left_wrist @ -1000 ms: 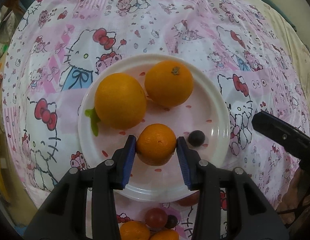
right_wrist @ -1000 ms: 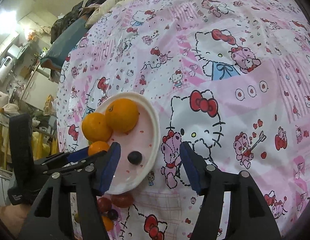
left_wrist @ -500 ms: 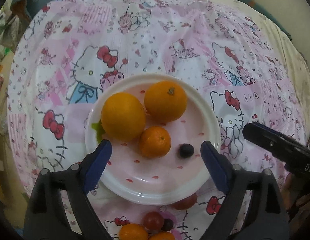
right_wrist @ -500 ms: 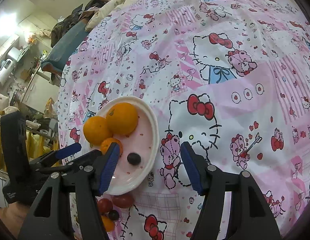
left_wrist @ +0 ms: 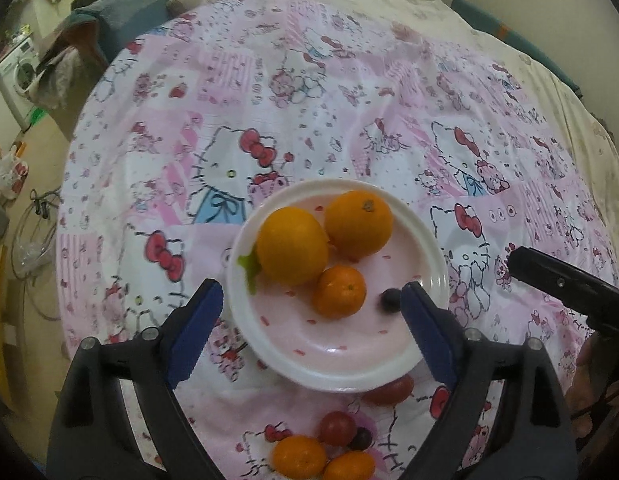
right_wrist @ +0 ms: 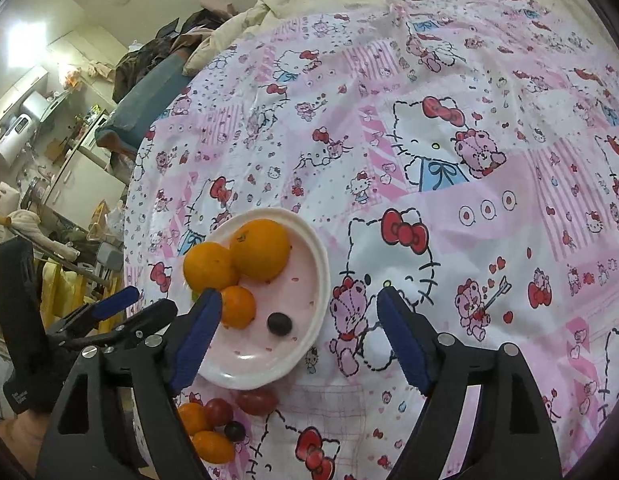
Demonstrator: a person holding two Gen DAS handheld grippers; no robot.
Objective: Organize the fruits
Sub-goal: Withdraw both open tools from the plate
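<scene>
Round white plate (left_wrist: 431, 240): glossy plastic-looking, smooth, pink-tinted well, faint ribbed rim.
Pink-and-white cartoon-print cloth (left_wrist: 349, 100) over bed: thin fabric, slight sheen, soft creases.
Two large oranges (left_wrist: 292, 251): matt, finely dimpled peel.
Small orange mandarin (left_wrist: 339, 291): smoother skin, low shine.
Dark round grape (right_wrist: 279, 323): smooth, dull gloss.
Red cherry tomatoes (right_wrist: 256, 401): taut, shiny skin.
Left claw (left_wrist: 309, 332), right claw (right_wrist: 297, 336): matt black plastic arms, silver metal rivets, blue ridged rubbery pads (left_wrist: 193, 332).
</scene>
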